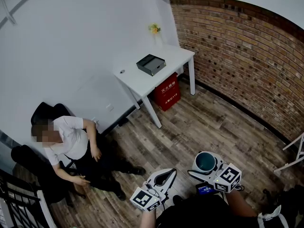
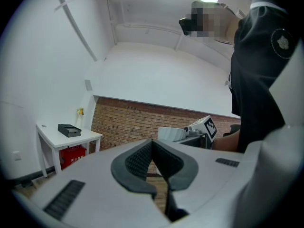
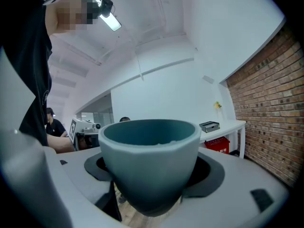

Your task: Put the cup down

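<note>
A smooth, rounded teal cup (image 3: 149,160) is held upright between the widely spread fingers of the right gripper (image 1: 204,167), above the wood-plank floor (image 1: 190,127). The ribbed dark fingers of the left gripper (image 2: 153,156) are pressed together on nothing. A white surface (image 1: 142,82) is seen well apart, beside the rough brick wall (image 1: 247,51), with open floor between.

You see white Chinese chars on the red box (image 1: 167,92) under the table (image 1: 178,56); too small to read w/ certainty.
</note>
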The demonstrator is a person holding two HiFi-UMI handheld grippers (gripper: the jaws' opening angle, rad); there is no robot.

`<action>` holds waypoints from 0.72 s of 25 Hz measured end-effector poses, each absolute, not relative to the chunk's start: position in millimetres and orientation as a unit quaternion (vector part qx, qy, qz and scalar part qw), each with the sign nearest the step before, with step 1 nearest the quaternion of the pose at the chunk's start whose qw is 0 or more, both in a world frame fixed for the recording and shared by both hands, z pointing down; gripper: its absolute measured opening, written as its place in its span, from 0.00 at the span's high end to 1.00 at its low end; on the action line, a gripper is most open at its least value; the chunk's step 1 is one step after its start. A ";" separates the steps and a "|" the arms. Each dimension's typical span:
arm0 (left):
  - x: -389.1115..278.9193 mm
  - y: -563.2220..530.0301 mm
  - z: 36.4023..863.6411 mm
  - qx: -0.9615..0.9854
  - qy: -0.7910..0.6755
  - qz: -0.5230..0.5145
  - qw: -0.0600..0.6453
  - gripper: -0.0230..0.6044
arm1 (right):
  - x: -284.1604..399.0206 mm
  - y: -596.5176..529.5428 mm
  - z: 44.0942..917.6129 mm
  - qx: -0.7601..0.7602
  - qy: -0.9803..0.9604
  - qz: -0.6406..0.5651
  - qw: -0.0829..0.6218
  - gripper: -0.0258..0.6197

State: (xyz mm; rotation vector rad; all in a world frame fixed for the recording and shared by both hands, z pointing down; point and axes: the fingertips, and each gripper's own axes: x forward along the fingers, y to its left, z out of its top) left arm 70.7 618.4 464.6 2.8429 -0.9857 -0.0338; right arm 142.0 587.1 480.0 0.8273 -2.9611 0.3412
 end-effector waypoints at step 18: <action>145.7 575.4 466.4 0.941 -0.333 -0.001 0.062 0.95 | 222.5 541.0 487.0 0.270 -0.955 0.123 0.003 0.35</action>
